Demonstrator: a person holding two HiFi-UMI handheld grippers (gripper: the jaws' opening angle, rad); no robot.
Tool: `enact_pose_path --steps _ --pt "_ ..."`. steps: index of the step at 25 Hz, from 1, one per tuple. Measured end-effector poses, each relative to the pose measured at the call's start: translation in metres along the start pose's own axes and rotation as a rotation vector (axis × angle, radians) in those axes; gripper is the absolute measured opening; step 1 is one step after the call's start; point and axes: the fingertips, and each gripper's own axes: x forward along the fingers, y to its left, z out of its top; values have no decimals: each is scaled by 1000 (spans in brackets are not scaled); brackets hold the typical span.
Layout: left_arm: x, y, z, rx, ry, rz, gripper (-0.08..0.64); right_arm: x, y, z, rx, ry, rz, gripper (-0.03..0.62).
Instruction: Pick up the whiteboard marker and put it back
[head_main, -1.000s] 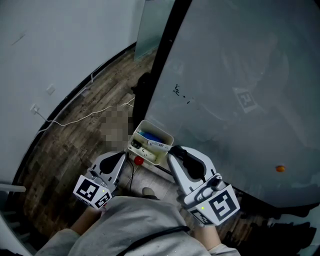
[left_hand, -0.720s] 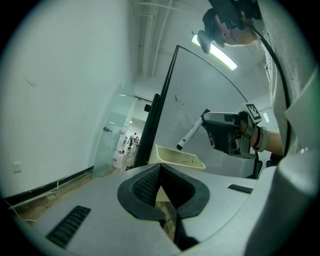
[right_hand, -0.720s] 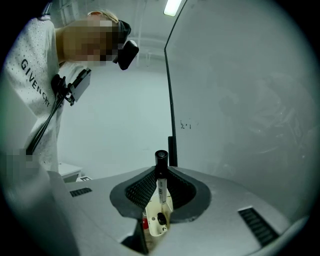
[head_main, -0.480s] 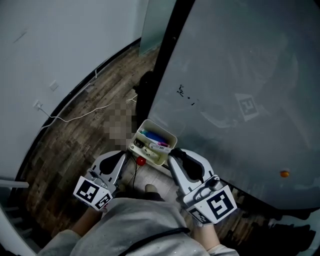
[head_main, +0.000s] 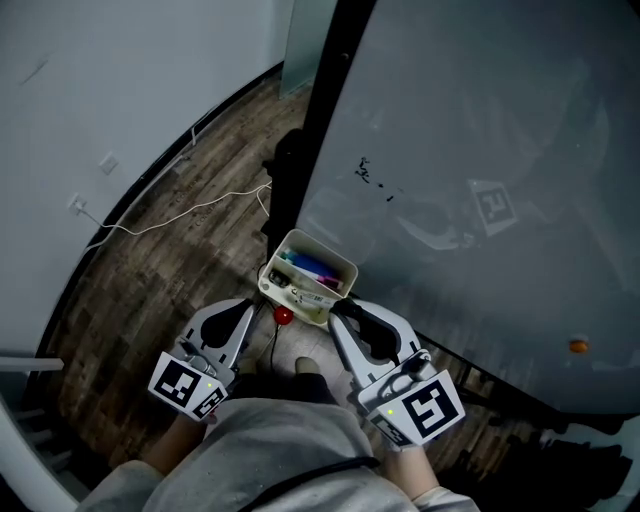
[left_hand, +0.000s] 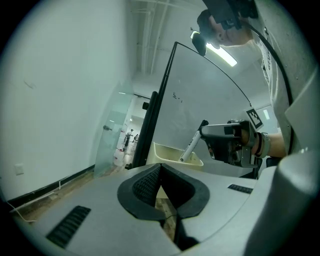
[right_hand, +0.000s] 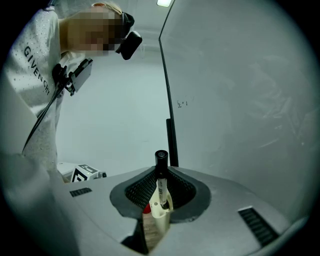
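Two hand-held grippers here: the right hand-held gripper (right_hand: 160, 172), clamped on the whiteboard marker (right_hand: 160, 184), has crept closer to the tray (head_main: 326, 249). Drop-off looks near. The left hand-held gripper (left_hand: 160, 167) has its jaws together, empty.

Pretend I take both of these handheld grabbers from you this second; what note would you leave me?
Left gripper: fingers shut, nothing in them.
Right gripper: fingers shut on the white whiteboard marker with a black cap.
The marker's lower end hangs at the cream plastic tray, which sits against the grey whiteboard.
Done: marker picked up.
Left: lower it into the tray, then open the fingers.
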Motion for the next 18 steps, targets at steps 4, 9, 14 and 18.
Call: enact_pose_path --steps 4,9,14,18 --pt "-2 0 -1 -1 4 5 15 2 0 -11 13 15 1 75" --pt "-4 -2 -1 -1 8 12 15 6 0 -20 -3 13 -5 75" --pt "-7 -3 -6 -3 12 18 15 8 2 -29 6 30 4 74" --pt "-9 -6 -11 -13 22 19 15 10 3 -34 16 54 10 75"
